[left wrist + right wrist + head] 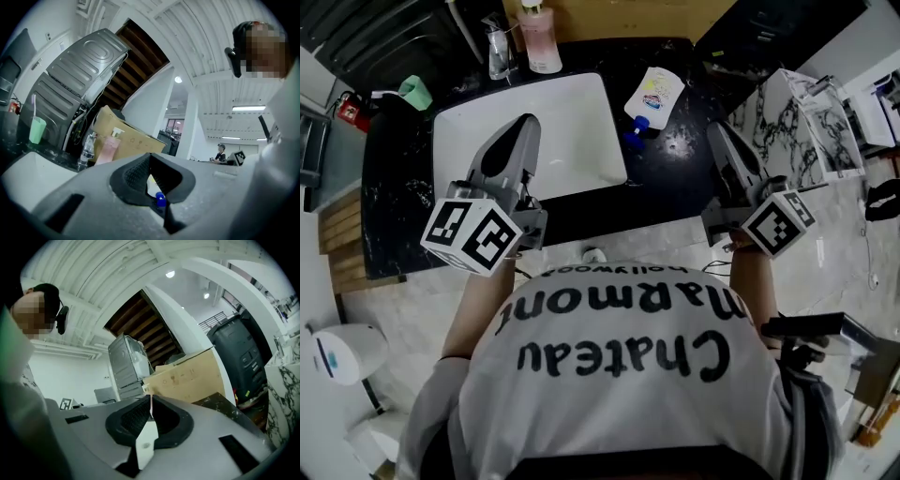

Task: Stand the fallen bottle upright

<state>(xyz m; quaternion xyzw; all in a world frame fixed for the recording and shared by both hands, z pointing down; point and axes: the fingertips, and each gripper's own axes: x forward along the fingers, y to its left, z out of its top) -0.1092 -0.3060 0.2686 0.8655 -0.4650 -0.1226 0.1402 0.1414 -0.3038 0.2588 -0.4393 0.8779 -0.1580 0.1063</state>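
- Nearest to the camera is the person's white shirt [619,375] with dark letters; it fills the bottom of the head view.
- Just beyond it, both forearms reach forward, each with a claw held about level.
- The left claw [528,120] is over the white sink [572,122], and its marker cube [483,234] is close to the person's body.
- In the left gripper view its jaws are closed together and grip nothing; only a thin slit remains between the pads.
- The right claw [715,127] is over the right end of the black counter [675,178], beside a block of white marble with dark veins [802,112].
- Its jaws are also closed, with nothing between them, as the right gripper view shows.
- The fallen bottle [656,94] lies on its side on the counter, just to the right of the sink's far corner.
- It is white with a coloured label, and its blue cap [636,125] points toward the person.
- The bottle lies beyond the tips of both claws and between their lines; neither claw touches it.
- Through the slit of the left claw a bit of the white body and the blue cap can be seen.
- Behind the sink a pink pump bottle [539,42] stands upright, with a clear bottle [497,52] just beside it on the left.
- A green cup [414,91] stands at the left of the sink.
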